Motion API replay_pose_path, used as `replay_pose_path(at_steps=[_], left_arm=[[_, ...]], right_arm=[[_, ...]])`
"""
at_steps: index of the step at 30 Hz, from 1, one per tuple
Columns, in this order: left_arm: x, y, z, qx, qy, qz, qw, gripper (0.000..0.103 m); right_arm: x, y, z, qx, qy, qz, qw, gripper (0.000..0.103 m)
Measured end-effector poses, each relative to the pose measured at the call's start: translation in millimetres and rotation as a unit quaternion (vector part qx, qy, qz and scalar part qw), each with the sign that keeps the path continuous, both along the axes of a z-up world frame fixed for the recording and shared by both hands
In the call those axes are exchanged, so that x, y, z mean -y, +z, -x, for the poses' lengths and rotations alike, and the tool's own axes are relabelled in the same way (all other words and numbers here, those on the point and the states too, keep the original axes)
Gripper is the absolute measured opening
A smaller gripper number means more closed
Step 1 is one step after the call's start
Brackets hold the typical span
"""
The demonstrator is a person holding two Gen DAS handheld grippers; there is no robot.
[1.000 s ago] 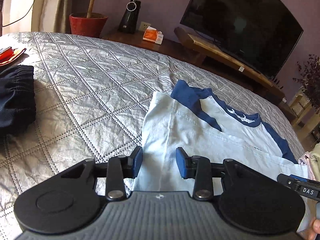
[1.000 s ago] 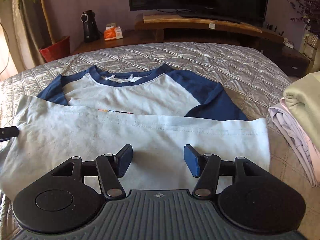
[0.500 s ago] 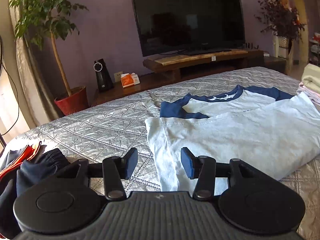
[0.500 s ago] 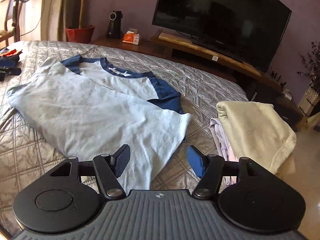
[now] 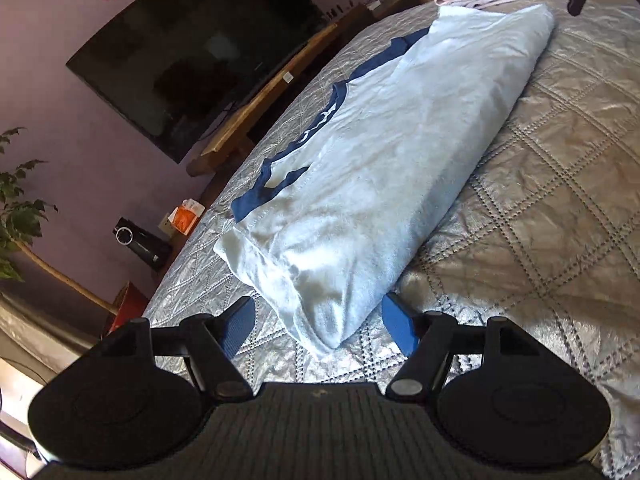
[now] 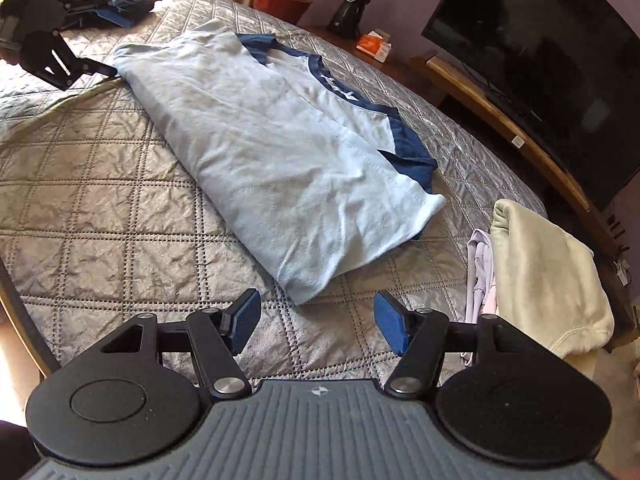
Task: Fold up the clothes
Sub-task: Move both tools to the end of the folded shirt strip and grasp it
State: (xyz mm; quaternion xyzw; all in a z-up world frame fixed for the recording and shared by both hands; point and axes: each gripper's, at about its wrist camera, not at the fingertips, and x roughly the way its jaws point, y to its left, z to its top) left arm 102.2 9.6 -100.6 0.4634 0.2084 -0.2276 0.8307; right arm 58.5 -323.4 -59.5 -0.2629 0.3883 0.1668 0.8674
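A: On the quilted silver bedspread [image 6: 100, 184], from the left, what's there?

B: At the far left end, a heap of dark blue and orange clothes [image 6: 124, 4]. Beside it the left gripper [image 5: 318, 326] points at the near corner of the pale blue T-shirt with navy collar and sleeves [image 6: 260, 132].

A: Is it holding that corner?

B: No. Its blue pads [image 5: 398, 328] stand either side of the corner, clear of the cloth, and the jaws are opening.

A: And the shirt?

B: It lies across the middle of the bed, its lower half folded up over the chest, navy collar showing towards the black television [image 6: 540, 56].

A: The right gripper [image 6: 316, 322]?

B: Just off the shirt's other corner, jaws wide apart, nothing between them but bedspread.

A: Further right?

B: A folded cream sweatshirt [image 6: 544, 272] stacked on a pale pink garment [image 6: 480, 276], near the bed's edge.
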Motion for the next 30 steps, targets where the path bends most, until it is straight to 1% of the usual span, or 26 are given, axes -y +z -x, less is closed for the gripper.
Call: replay_pose_path(at_steps=[2, 4, 5, 6, 7, 9, 10, 11, 13, 14, 15, 17, 18, 19, 21, 24, 26, 27, 28, 29, 30], left_arm=[[-4.3, 0.9, 0.5, -0.001, -0.026, -0.019, 0.9995, 0.068], [-8.7, 3.6, -4.2, -0.014, -0.043, -0.021, 0.9987, 0.07], [-10.3, 4.5, -7.6, -0.016, -0.05, -0.021, 0.9984, 0.074], [-11.3, 4.7, -10.9, -0.014, -0.056, -0.021, 0.9981, 0.083], [-12.2, 4.5, -14.2, -0.012, -0.063, -0.023, 0.9977, 0.09], [-14.0, 4.2, -20.1, -0.01, -0.079, -0.024, 0.9965, 0.095], [-14.9, 4.0, -21.2, -0.01, -0.088, -0.026, 0.9957, 0.096], [-15.6, 2.8, -20.8, -0.004, -0.102, -0.033, 0.9943, 0.096], [-14.0, -4.5, -15.1, 0.037, -0.123, -0.074, 0.989, 0.094], [-13.2, -8.8, -12.7, 0.054, -0.127, -0.095, 0.9858, 0.089], [-12.6, -13.0, -11.1, 0.064, -0.128, -0.114, 0.9831, 0.078], [-12.1, -17.0, -8.6, 0.069, -0.132, -0.121, 0.9814, 0.071], [-11.6, -18.2, -6.9, 0.068, -0.136, -0.124, 0.9805, 0.064], [-11.2, -20.1, -4.9, 0.071, -0.142, -0.13, 0.9786, 0.06], [-10.1, -22.7, -3.5, 0.079, -0.152, -0.14, 0.9753, 0.059], [-4.8, -23.8, -6.6, 0.083, -0.156, -0.155, 0.972, 0.061], [0.2, -27.8, -5.5, 0.086, -0.165, -0.174, 0.967, 0.055], [2.6, -32.0, -3.6, 0.084, -0.173, -0.187, 0.9635, 0.041], [4.8, -37.9, -0.6, 0.078, -0.181, -0.202, 0.9593, 0.019], [7.1, -43.9, 2.3, 0.073, -0.19, -0.217, 0.9546, 0.005], [8.9, -45.8, 2.6, 0.067, -0.19, -0.219, 0.9546, 0.0]], right_arm=[[-1.4, -2.9, -0.9, 0.002, 0.004, 0.001, 1.0, 0.069], [-5.3, -7.5, -2.4, 0.003, 0.014, 0.009, 1.0, 0.069], [-8.9, -9.8, -2.8, 0.006, 0.022, 0.015, 1.0, 0.069], [-12.6, -12.1, -3.0, 0.008, 0.031, 0.022, 0.999, 0.068], [-16.1, -13.9, -3.3, 0.012, 0.038, 0.028, 0.999, 0.067], [-22.8, -16.8, -4.2, 0.019, 0.05, 0.039, 0.998, 0.067], [-25.3, -17.6, -4.7, 0.023, 0.054, 0.042, 0.997, 0.067], [-27.6, -18.2, -5.2, 0.029, 0.057, 0.045, 0.997, 0.067], [-30.8, -18.5, -6.6, 0.041, 0.056, 0.053, 0.996, 0.067], [-31.3, -18.1, -7.3, 0.044, 0.054, 0.053, 0.996, 0.067], [-31.1, -17.7, -7.6, 0.048, 0.053, 0.052, 0.996, 0.066], [-30.7, -17.8, -7.7, 0.049, 0.053, 0.047, 0.996, 0.066], [-31.3, -18.8, -7.4, 0.046, 0.054, 0.047, 0.996, 0.066], [-32.2, -19.8, -6.7, 0.047, 0.056, 0.049, 0.996, 0.066], [-34.7, -21.9, -5.5, 0.054, 0.062, 0.057, 0.995, 0.067], [-42.9, -25.5, -7.2, 0.068, 0.075, 0.086, 0.991, 0.067], [-48.9, -27.3, -7.7, 0.076, 0.087, 0.102, 0.988, 0.067], [-51.1, -28.2, -7.8, 0.078, 0.092, 0.109, 0.987, 0.067], [-52.1, -29.2, -7.6, 0.081, 0.094, 0.113, 0.986, 0.067], [-51.4, -29.6, -7.1, 0.082, 0.093, 0.113, 0.986, 0.067], [-50.3, -29.7, -6.5, 0.082, 0.091, 0.111, 0.986, 0.067]])
